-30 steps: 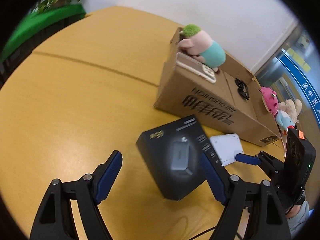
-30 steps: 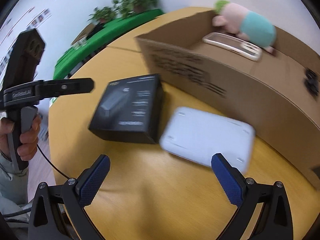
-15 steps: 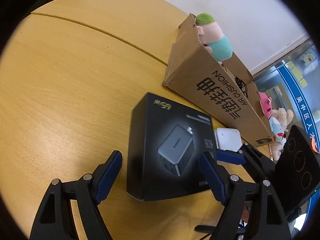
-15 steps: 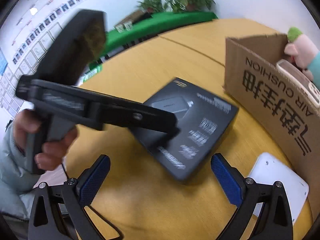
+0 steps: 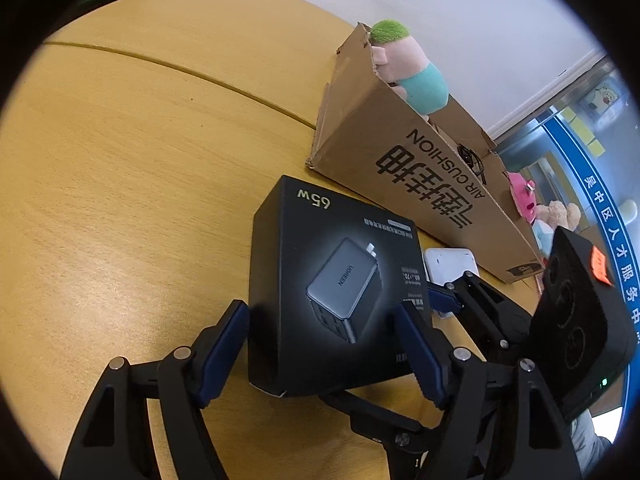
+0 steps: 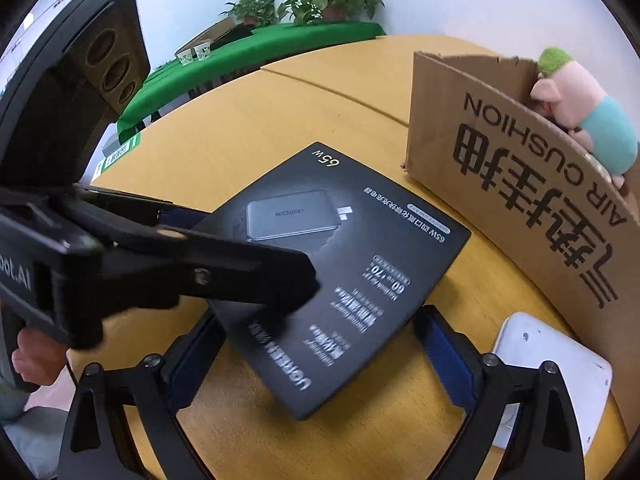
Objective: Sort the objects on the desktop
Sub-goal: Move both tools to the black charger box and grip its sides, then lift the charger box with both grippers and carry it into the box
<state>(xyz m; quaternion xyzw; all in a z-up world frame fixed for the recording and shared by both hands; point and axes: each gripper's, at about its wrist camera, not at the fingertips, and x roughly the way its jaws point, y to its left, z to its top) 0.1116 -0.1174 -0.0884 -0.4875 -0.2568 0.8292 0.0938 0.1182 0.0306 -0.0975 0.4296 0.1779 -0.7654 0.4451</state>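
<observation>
A black charger box (image 5: 336,292) lies on the wooden table, also in the right wrist view (image 6: 340,264). My left gripper (image 5: 324,344) has its blue pads against the box's two sides and appears shut on it. My right gripper (image 6: 320,356) straddles the box's near corner with its jaws apart, open. A white flat device (image 6: 552,364) lies by the cardboard box (image 5: 420,156), and shows in the left wrist view (image 5: 450,266). A pink pig plush (image 5: 408,76) sits in the cardboard box.
The cardboard box (image 6: 520,168) stands to the right, open at the top. Pink and beige plush toys (image 5: 536,208) sit beyond it. A green-covered table with potted plants (image 6: 304,0) is at the back.
Both grippers have moved in onto the black box. The left jaws have narrowed around its sides. The right gripper has swung from the white device to the black box.
</observation>
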